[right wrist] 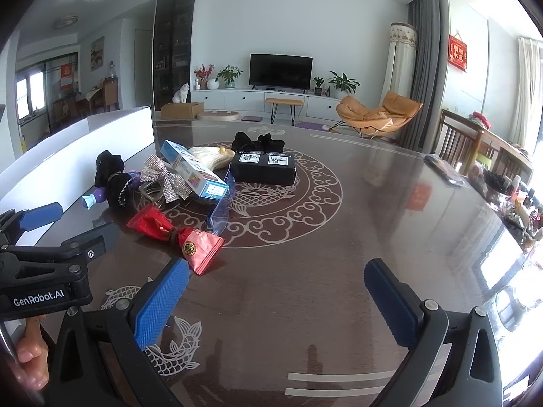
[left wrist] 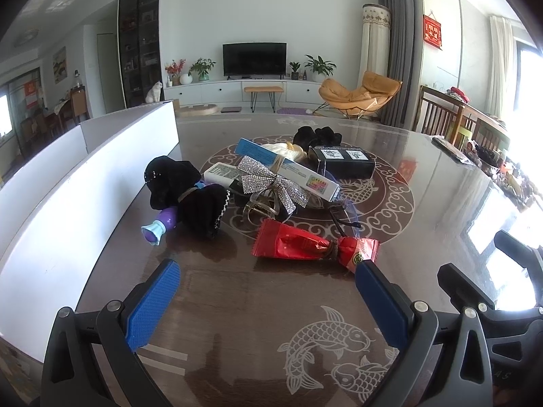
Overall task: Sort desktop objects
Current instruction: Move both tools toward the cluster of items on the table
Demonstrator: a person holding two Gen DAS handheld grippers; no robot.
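Note:
A pile of small objects lies on the dark patterned table (left wrist: 237, 291): a red candy-shaped packet (left wrist: 305, 246) (right wrist: 176, 234), a glittery silver bow clip (left wrist: 271, 183) (right wrist: 166, 178), a blue-and-white box (left wrist: 288, 168) (right wrist: 193, 169), a black box (left wrist: 342, 161) (right wrist: 263, 168), a black velvet bow (left wrist: 190, 190) (right wrist: 113, 178) over a purple toy (left wrist: 159, 229), a black scrunchie (left wrist: 314, 135) and a cream knitted item (right wrist: 208, 154). My left gripper (left wrist: 268, 271) stands open just short of the red packet, nothing between its fingers. My right gripper (right wrist: 276, 271) is open too, right of the packet.
A white divided box (left wrist: 68, 186) (right wrist: 112, 135) runs along the table's left edge. A clear blue plastic piece (right wrist: 220, 213) lies beside the pile. Clutter sits at the table's far right edge (right wrist: 509, 190). A hand (right wrist: 30, 352) holds the left gripper's handle.

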